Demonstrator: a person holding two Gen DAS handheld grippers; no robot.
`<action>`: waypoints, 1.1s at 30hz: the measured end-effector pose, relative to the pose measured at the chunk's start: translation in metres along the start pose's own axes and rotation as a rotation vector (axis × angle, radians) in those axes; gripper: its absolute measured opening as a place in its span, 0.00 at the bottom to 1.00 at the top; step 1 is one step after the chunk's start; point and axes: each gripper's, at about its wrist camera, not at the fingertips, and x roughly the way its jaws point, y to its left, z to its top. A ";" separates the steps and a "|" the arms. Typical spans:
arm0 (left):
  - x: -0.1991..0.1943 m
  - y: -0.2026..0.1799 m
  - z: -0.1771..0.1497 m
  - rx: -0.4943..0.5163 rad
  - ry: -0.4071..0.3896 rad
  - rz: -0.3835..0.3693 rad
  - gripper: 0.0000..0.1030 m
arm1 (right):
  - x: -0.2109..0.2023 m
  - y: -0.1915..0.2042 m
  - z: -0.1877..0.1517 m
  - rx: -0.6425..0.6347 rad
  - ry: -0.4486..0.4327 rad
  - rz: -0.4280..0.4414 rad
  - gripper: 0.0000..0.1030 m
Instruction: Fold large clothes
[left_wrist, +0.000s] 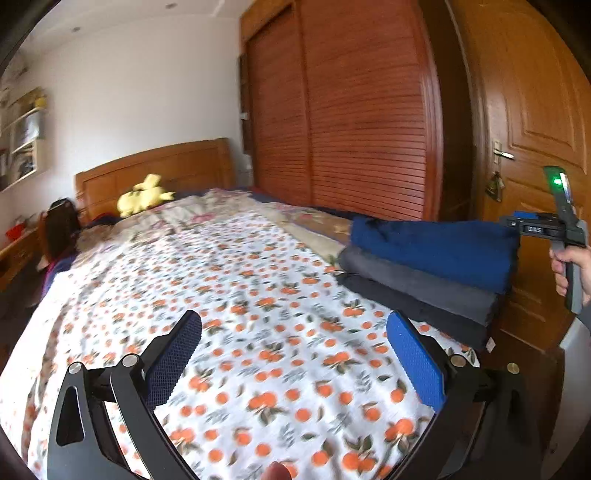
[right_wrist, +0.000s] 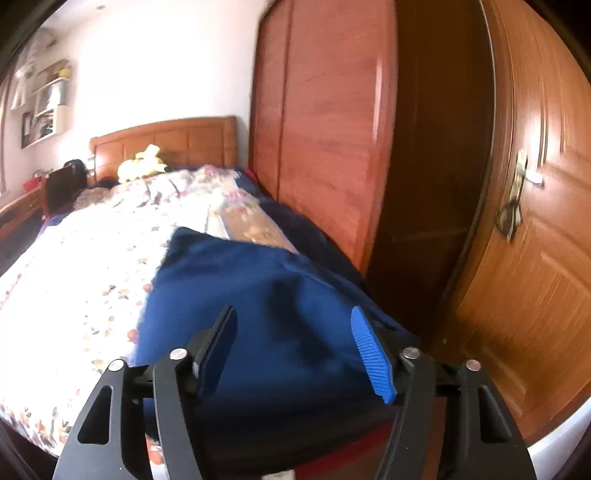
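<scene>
A stack of folded clothes lies at the bed's right edge: a blue garment (left_wrist: 432, 251) on top, a grey one (left_wrist: 417, 284) under it and a dark one (left_wrist: 413, 314) at the bottom. My left gripper (left_wrist: 294, 321) hangs open over the orange-print sheet (left_wrist: 221, 295), left of the stack, with nothing between its fingers. My right gripper (left_wrist: 517, 226), held by a hand (left_wrist: 572, 266), meets the near end of the blue garment. In the right wrist view that gripper (right_wrist: 292, 312) is open, its pads apart just above the blue garment (right_wrist: 258, 280).
A red-brown slatted wardrobe (left_wrist: 351, 129) and a wooden door (left_wrist: 535, 110) stand close along the bed's right side. At the head end a yellow plush toy (left_wrist: 142, 197) lies by the wooden headboard (left_wrist: 159, 166). Bunched bedding covers the far part of the bed.
</scene>
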 end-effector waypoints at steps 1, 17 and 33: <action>-0.008 0.007 -0.003 -0.009 0.001 0.015 0.98 | -0.009 0.011 0.001 -0.007 -0.020 0.013 0.71; -0.105 0.109 -0.060 -0.162 0.046 0.323 0.98 | -0.065 0.236 -0.044 -0.020 -0.067 0.439 0.93; -0.156 0.147 -0.101 -0.267 0.038 0.416 0.98 | -0.100 0.330 -0.072 -0.070 -0.061 0.590 0.93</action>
